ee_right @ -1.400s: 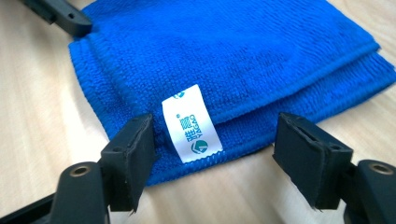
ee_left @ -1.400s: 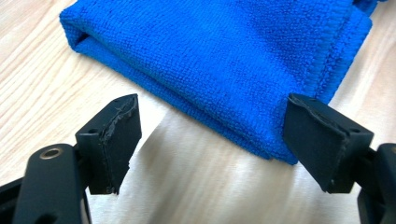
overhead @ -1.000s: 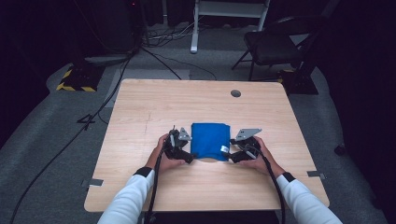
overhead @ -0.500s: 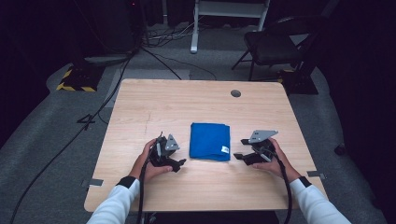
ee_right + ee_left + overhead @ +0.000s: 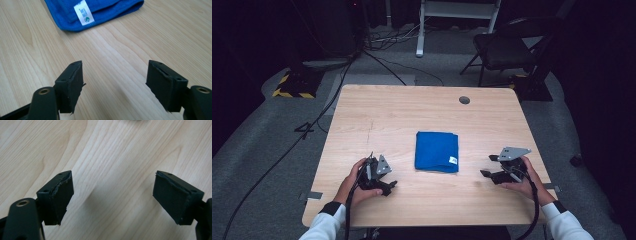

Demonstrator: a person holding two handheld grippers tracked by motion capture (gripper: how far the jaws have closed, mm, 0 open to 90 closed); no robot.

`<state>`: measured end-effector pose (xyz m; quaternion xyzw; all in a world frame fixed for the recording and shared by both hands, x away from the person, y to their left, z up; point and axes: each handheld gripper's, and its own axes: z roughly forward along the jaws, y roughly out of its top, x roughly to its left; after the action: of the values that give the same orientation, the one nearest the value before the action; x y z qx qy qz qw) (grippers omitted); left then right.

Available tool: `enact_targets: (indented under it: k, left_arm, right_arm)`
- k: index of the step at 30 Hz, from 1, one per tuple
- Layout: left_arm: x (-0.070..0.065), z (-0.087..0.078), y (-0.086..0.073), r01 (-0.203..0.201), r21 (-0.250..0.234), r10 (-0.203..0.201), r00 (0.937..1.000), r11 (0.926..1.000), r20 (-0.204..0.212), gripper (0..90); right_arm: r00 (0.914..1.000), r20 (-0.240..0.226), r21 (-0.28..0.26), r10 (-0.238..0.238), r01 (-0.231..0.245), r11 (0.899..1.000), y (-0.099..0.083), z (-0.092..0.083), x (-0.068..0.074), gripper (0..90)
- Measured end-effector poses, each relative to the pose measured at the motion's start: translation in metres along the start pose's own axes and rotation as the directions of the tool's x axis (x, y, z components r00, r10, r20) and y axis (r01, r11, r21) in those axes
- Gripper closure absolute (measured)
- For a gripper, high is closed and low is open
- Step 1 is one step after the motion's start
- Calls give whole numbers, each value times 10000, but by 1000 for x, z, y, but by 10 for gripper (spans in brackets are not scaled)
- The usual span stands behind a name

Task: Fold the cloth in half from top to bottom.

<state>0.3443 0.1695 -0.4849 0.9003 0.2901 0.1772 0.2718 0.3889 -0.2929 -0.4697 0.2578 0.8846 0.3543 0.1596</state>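
Cloth [image 5: 437,151]: blue terry, folded to flat rectangle, white tag [image 5: 84,13] at near right corner. Lies mid-table [image 5: 402,115] on smooth pale wood grain. Left gripper [image 5: 387,185]: jaws spread wide, nothing between, rubber pads [image 5: 62,195] frayed. Right gripper [image 5: 489,166]: jaws apart, nothing between. Bare wood separates both from cloth edges.
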Motion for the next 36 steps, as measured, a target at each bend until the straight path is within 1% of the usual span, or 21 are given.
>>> enact_targets:
  k: [3, 9, 11, 13, 15, 17, 19, 22, 25, 26, 29, 30, 32, 34, 35, 36]
  left_arm:
    - [-1, -3, -7, -24, 77, 25, 9999, 10000, -133, 174]
    - [0, -11, -19, 221, 92, -218, 9993, 9997, -312, 174]
    - [1, -14, -23, 258, 54, -257, 9992, 9997, -302, 175]
    - [0, -15, -26, 410, -35, -411, 9988, 9992, -268, 174]
    - [1, -17, -30, 542, -92, -544, 9983, 9985, -192, 173]
    - [1, -19, -35, 673, -137, -674, 9977, 9976, -60, 171]
    - [2, -20, -39, 743, -221, -745, 9972, 9970, -76, 168]
    - [4, -23, -47, 1117, -353, -1118, 9937, 9931, -17, 165]
    - [6, -24, -54, 1518, -528, -1513, 9884, 9870, 140, 165]
    - [8, -25, -56, 1593, -547, -1586, 9872, 9857, 167, 164]
    - [11, -26, -63, 1960, -669, -1943, 9805, 9783, 300, 164]
    - [12, -27, -65, 2132, -720, -2109, 9768, 9744, 383, 163]
    - [14, -27, -69, 2265, -804, -2232, 9736, 9707, 488, 162]
    - [15, -29, -72, 2281, -863, -2248, 9733, 9698, 463, 162]
    - [15, -30, -73, 2250, -851, -2218, 9740, 9706, 454, 162]
    - [15, -29, -75, 2306, -923, -2269, 9727, 9687, 484, 162]
  right_arm:
    - [9999, 99, 41, 123, -123, 9999, -8, -5, -1, 302]
    - [9992, 256, 124, 307, -310, 9994, -22, -15, -2, 299]
    - [9987, 286, 135, 420, -424, 9990, -27, -18, -3, 299]
    - [9978, 323, 124, 574, -578, 9982, -33, -22, -4, 299]
    - [9971, 418, 186, 632, -640, 9978, -39, -24, -4, 298]
    - [9962, 437, 213, 759, -769, 9968, -45, -27, -6, 296]
    - [9945, 431, 157, 955, -963, 9952, -51, -31, -7, 296]
    - [9916, 423, 138, 1220, -1227, 9923, -60, -35, -8, 295]
    - [9885, 344, 71, 1474, -1477, 9890, -68, -40, -10, 292]
    - [9873, 357, 57, 1546, -1549, 9879, -70, -42, -10, 291]
    - [9839, 434, 14, 1734, -1736, 9848, -79, -45, -12, 285]
    - [9816, 425, -45, 1859, -1859, 9826, -82, -46, -12, 285]
    - [9765, 396, -210, 2119, -2113, 9772, -87, -48, -13, 280]
    - [9751, 435, -276, 2175, -2165, 9759, -91, -51, -13, 277]
    - [9727, 433, -337, 2278, -2265, 9734, -93, -52, -14, 275]
    - [9723, 461, -322, 2292, -2279, 9732, -95, -53, -14, 269]
